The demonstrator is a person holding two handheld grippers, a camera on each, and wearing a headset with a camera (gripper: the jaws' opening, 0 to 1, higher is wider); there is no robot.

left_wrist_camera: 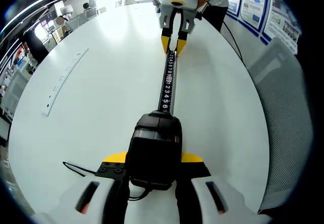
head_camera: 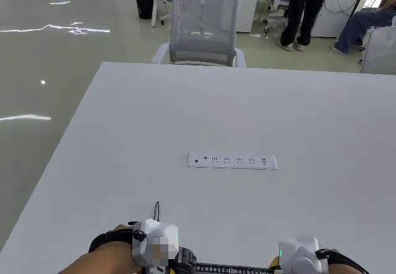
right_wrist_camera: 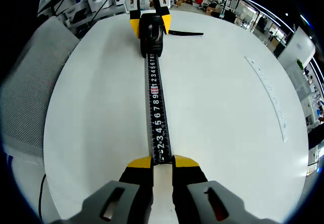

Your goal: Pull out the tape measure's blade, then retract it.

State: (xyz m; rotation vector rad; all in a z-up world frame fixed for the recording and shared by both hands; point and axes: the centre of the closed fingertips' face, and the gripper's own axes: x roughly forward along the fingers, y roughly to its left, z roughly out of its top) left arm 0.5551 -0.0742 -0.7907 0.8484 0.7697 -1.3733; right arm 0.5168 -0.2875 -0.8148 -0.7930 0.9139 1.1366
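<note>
Your left gripper [left_wrist_camera: 153,158] clamps the tape measure case [left_wrist_camera: 154,133]; right gripper [right_wrist_camera: 162,163] pinches the blade [right_wrist_camera: 156,102] tip. Pull-out step; next, ease blade back.

We found the white worktop [head_camera: 247,113] broad and mostly bare. The one bar near us was the tape blade [right_wrist_camera: 157,113], stretched low along the near edge. It ran from the left tool [left_wrist_camera: 152,171], closed round the tape measure case [left_wrist_camera: 154,148], to the right tool [right_wrist_camera: 162,166], which pinched its end. A thin black strap [head_camera: 157,209] lay just beside the left tool. A power strip [head_camera: 232,161] lay flat further out, with open surface all round it. A mesh office chair [head_camera: 203,29] stood at the far edge.
</note>
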